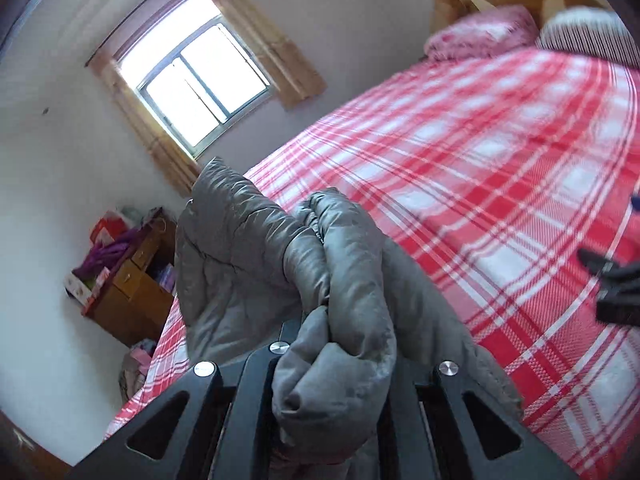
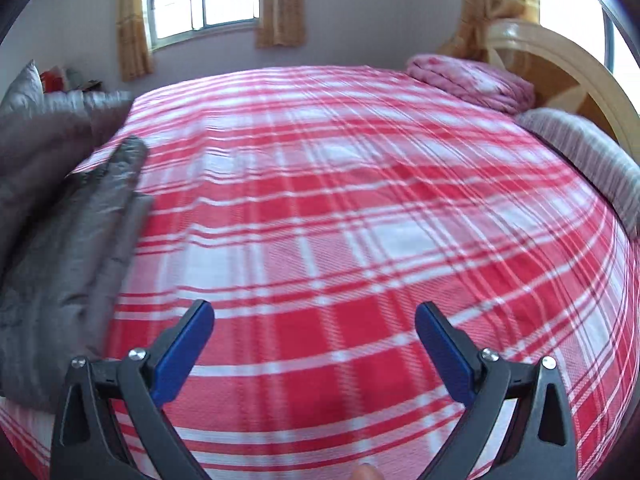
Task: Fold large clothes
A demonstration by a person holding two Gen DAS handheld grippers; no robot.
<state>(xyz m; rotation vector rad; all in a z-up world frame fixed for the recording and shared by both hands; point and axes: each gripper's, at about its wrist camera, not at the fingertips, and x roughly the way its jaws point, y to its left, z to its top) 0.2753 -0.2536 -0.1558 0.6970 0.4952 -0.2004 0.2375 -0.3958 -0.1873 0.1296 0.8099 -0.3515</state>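
Note:
A grey padded jacket [image 1: 248,264] is bunched up in my left gripper [image 1: 320,344], which is shut on a thick fold of it and holds it above the bed; the fabric hides the fingertips. In the right wrist view the jacket [image 2: 60,216] hangs at the left edge over the bed. My right gripper [image 2: 314,320] is open and empty, its blue pads [image 2: 188,344] spread wide over the red and white plaid bedspread [image 2: 340,200]. Its dark shape also shows at the right edge of the left wrist view [image 1: 616,284].
A folded pink blanket [image 2: 472,80] and a striped pillow [image 2: 588,156] lie at the wooden headboard [image 2: 560,64]. A window with tan curtains [image 1: 200,80] is on the far wall. A wooden cabinet with clutter [image 1: 124,280] stands beside the bed.

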